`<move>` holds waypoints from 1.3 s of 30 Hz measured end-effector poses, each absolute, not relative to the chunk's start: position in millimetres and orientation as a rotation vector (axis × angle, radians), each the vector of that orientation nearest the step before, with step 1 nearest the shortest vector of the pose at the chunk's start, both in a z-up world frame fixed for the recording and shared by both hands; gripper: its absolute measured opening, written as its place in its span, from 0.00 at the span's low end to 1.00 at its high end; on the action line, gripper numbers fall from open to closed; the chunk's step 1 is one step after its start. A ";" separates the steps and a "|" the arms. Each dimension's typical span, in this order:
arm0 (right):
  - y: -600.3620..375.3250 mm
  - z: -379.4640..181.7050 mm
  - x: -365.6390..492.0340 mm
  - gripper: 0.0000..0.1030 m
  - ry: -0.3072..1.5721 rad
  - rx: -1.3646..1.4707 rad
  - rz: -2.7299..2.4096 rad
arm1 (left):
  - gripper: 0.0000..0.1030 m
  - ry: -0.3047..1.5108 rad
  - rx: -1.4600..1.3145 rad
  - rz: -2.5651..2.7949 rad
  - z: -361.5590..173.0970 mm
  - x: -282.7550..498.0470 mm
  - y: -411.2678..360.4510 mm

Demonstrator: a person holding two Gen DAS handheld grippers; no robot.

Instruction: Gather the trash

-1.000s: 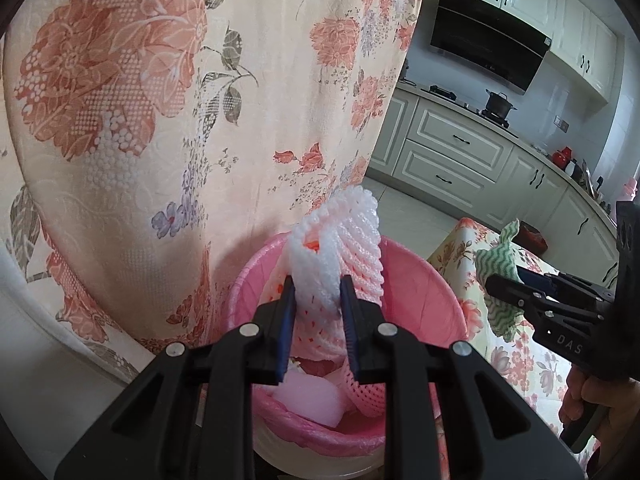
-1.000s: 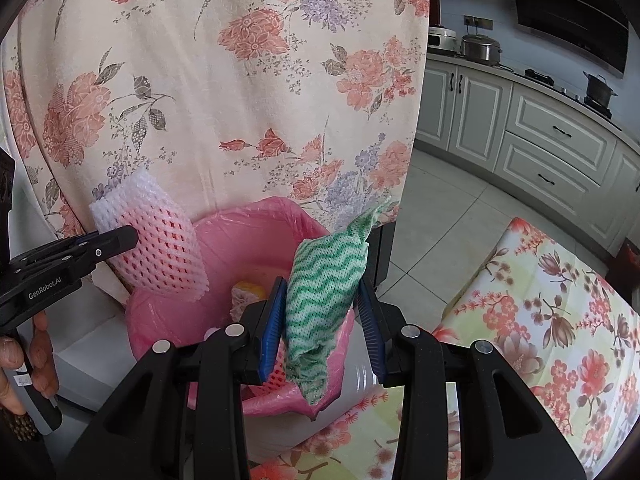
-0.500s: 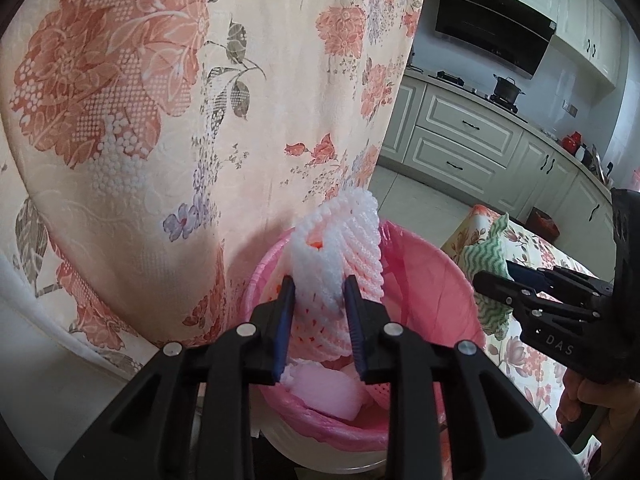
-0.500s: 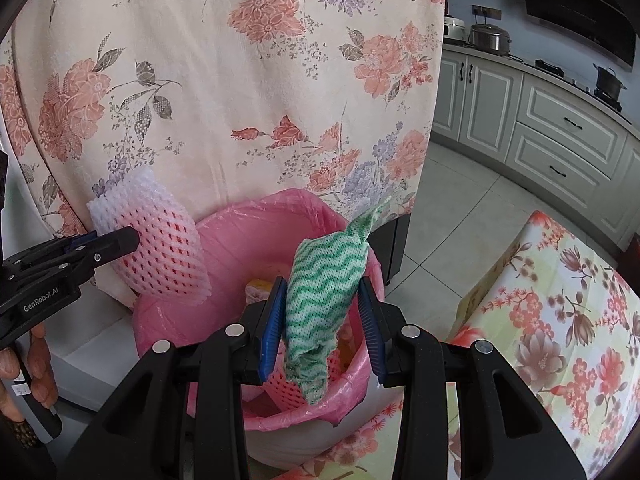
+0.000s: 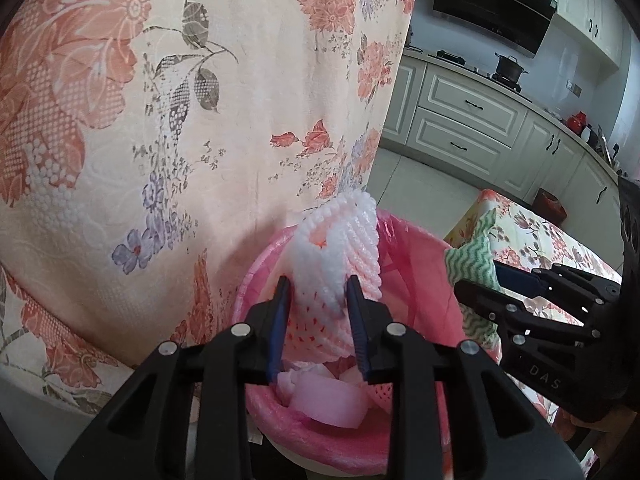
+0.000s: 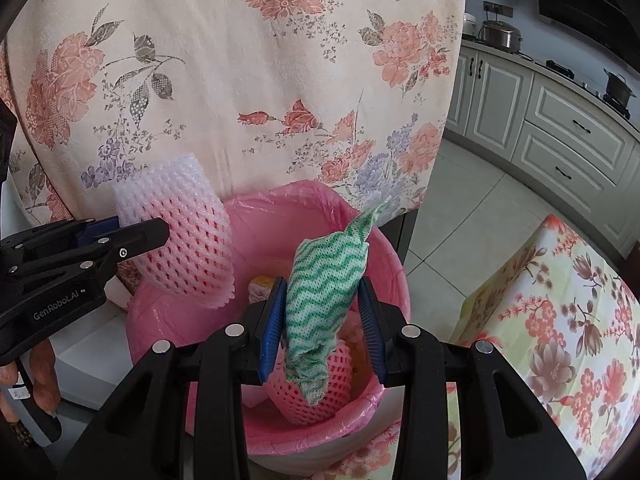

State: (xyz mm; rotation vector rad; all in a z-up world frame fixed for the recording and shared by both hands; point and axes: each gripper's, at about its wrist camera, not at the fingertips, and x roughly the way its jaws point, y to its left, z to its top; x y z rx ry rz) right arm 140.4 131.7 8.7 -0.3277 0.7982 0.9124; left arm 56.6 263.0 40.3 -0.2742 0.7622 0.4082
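My left gripper (image 5: 318,292) is shut on a white and pink foam fruit net (image 5: 340,256) and holds it over a trash bin lined with a pink bag (image 5: 416,252). The net also shows in the right wrist view (image 6: 184,236), held by the left gripper (image 6: 160,228). My right gripper (image 6: 322,292) is shut on a green and white wavy cloth (image 6: 324,284) above the same bin (image 6: 384,248). The cloth and right gripper show at the right of the left wrist view (image 5: 468,256). More foam nets (image 6: 316,396) and scraps lie inside the bin.
A floral curtain (image 5: 180,100) hangs right behind the bin. A surface with a floral cover (image 6: 568,320) stands to the right. Kitchen cabinets (image 5: 464,116) and a stove with a pot (image 5: 508,68) line the far wall across a tiled floor.
Both grippers have moved forward and lower over the bin, each still holding its item. The bin looks closer and its inside shows more.
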 end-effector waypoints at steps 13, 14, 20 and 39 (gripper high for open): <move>133.8 9.2 146.8 0.46 0.785 -0.324 0.884 | 0.43 0.725 -0.295 0.413 51.6 62.1 264.9; 132.8 10.1 146.4 0.47 0.782 -0.323 0.884 | 0.44 0.721 -0.295 0.413 53.3 61.0 264.3; 124.9 15.8 141.1 0.55 0.757 -0.320 0.868 | 0.55 0.692 -0.297 0.418 59.3 51.2 260.7; 71.4 26.0 107.5 0.71 0.721 -0.206 0.809 | 0.78 0.690 -0.299 0.426 61.2 2.6 241.3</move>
